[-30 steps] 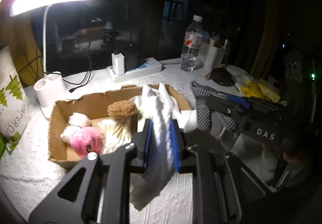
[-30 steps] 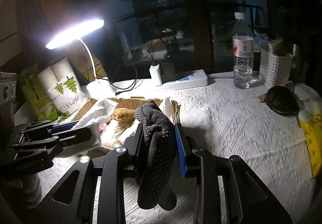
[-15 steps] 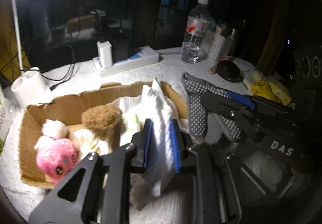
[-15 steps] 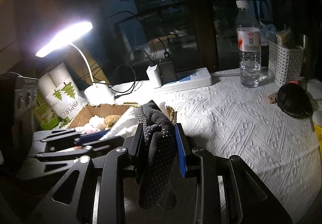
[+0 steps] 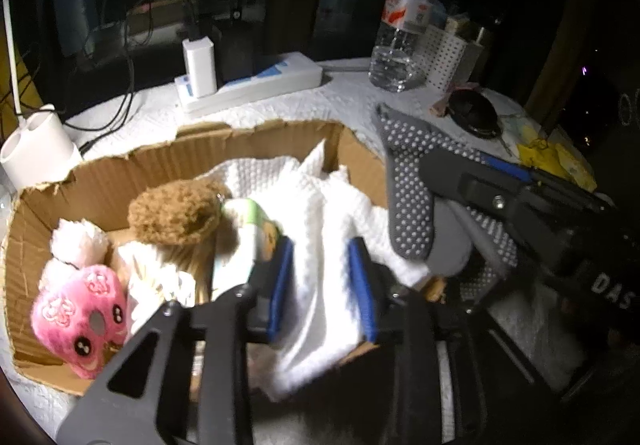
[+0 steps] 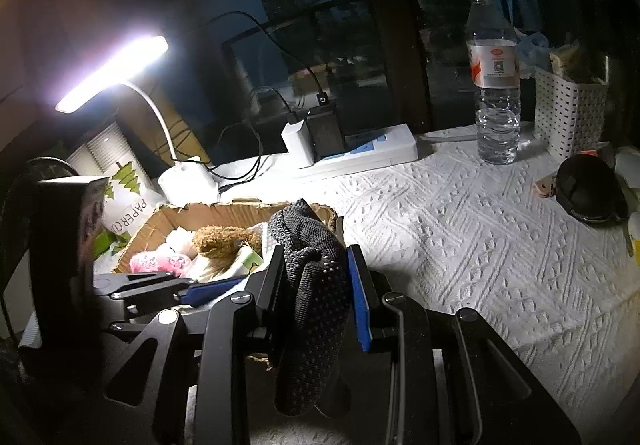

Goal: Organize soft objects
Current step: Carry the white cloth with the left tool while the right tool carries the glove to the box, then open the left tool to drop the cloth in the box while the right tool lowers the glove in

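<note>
A torn cardboard box (image 5: 256, 149) holds a pink plush (image 5: 80, 313), a brown plush (image 5: 176, 211), a white fluffy toy (image 5: 80, 241) and white cloth. My left gripper (image 5: 322, 285) hangs over the box's right part with its jaws parted around a white cloth (image 5: 320, 245) that drapes into the box; the pads seem loose on it. My right gripper (image 6: 316, 285) is shut on a dark grey dotted sock (image 6: 312, 285), held just right of the box (image 6: 224, 211). The sock also shows in the left wrist view (image 5: 404, 181).
A lit desk lamp (image 6: 112, 73) with a white base (image 5: 36, 149) stands behind the box. A power strip (image 5: 256, 85) with a charger, a water bottle (image 6: 494, 85), a white basket (image 6: 568, 117) and a black pouch (image 6: 588, 189) sit on the white tablecloth (image 6: 460, 245).
My left gripper has moved forward and down over the box, and its jaws have widened around the white cloth. My right gripper has come closer to the box with the sock.
</note>
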The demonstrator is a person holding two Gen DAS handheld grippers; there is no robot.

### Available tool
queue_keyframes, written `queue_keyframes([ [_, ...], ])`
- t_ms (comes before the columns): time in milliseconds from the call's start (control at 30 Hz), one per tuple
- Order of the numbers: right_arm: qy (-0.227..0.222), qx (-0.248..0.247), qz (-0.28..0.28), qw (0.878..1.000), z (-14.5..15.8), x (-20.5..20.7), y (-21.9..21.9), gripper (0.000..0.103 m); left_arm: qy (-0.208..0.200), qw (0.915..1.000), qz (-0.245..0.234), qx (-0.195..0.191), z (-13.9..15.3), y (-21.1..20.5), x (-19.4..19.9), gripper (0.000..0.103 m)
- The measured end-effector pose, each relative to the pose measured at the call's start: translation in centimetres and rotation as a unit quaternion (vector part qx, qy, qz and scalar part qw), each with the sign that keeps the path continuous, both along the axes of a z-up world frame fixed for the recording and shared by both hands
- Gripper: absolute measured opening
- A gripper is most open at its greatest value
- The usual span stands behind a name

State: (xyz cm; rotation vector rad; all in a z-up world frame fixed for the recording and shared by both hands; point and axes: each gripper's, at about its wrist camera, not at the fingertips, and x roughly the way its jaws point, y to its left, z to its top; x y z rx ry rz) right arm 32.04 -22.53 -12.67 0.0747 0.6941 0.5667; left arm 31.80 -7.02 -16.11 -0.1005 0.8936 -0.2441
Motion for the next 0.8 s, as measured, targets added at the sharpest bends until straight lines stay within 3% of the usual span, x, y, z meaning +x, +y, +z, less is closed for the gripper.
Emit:
queue_keyframes([
  [33,-0.002,-0.001,-0.002,1.0,0.1,0.0,0.0,0.031,-0.004,1.0,0.0,-0.002,0.3,0.2,-0.2,0.052],
  [133,-0.008,-0.004,-0.007,1.0,0.6,-0.3,0.2,0.031,-0.018,0.9997,0.002,-0.014,1.3,1.1,-1.0,0.058],
  [467,-0.02,-0.019,-0.011,1.0,1.5,-0.9,1.7,0.031,-0.052,0.998,0.024,-0.027,3.4,4.4,-3.5,0.064],
  [800,-0.009,-0.046,0.005,0.999,0.5,-0.2,5.3,0.031,-0.067,0.9958,0.052,-0.036,3.3,8.2,-4.8,0.064],
])
